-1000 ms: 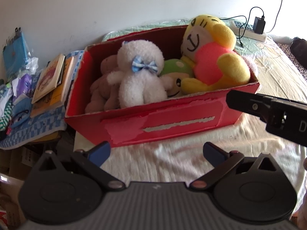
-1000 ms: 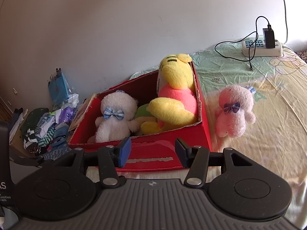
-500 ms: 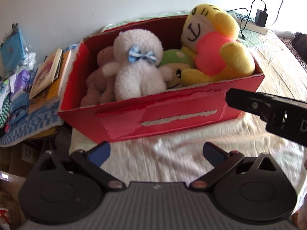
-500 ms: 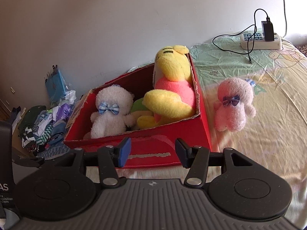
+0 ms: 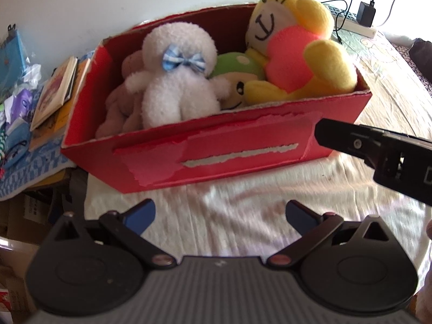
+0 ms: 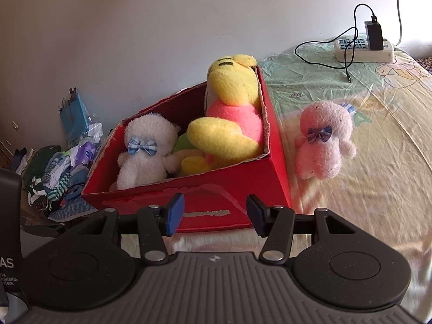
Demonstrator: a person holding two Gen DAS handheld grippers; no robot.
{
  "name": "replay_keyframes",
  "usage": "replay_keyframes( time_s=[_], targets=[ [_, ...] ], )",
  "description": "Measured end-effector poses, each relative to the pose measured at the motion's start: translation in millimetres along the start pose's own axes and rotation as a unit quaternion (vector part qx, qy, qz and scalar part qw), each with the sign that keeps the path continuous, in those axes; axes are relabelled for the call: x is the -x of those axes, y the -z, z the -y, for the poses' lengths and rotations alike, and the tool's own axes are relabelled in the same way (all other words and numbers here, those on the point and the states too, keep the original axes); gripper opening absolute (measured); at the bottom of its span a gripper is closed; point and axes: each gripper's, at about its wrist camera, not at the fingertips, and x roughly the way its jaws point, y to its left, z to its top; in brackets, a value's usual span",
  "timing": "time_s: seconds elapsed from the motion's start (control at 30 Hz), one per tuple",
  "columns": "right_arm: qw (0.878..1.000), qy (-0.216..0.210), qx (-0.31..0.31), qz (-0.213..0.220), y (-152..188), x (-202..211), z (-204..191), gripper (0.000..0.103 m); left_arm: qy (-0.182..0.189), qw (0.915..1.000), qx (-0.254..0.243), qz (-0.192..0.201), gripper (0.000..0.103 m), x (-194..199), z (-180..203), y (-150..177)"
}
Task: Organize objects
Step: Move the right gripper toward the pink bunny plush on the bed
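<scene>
A red cardboard box (image 5: 216,159) (image 6: 229,189) stands on the bed, holding a white plush with a blue bow (image 5: 178,81) (image 6: 147,148), a yellow and pink plush (image 5: 294,51) (image 6: 232,118), a green plush (image 5: 237,67) and a brownish plush (image 5: 118,108). A pink plush with a dark bow (image 6: 322,140) sits on the sheet right of the box. My left gripper (image 5: 220,213) is open and empty in front of the box. My right gripper (image 6: 214,212) is open and empty near the box's front wall; it also shows in the left wrist view (image 5: 378,154).
Books (image 5: 54,94) and a heap of clothes (image 6: 54,172) lie left of the box on a blue checked cloth. A blue packet (image 6: 74,113) leans on the wall. A power strip with a charger and cable (image 6: 361,46) lies at the back right of the bed.
Both grippers have moved closer to the box, which now looks larger and lower in view. The jaws have stayed open. The plush toys have not moved.
</scene>
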Motion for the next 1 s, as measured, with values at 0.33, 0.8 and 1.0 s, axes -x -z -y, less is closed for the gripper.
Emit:
replay_keyframes(
  time_s=[0.33, 0.8, 1.0],
  targets=[
    [1.0, -0.01, 0.004, -0.014, -6, 2, 20, 0.055, -0.006, 0.9999, 0.003, -0.008, 0.102, -4, 23, -6],
    [0.998, -0.032, 0.016, -0.053, -14, 3, 58, 0.055, -0.028, 0.9991, 0.022, -0.022, 0.103, -9, 68, -13],
    [0.997, -0.042, 0.018, -0.065, -17, 2, 73, 0.055, -0.038, 0.9986, 0.029, -0.024, 0.102, -12, 82, -13]
  ],
)
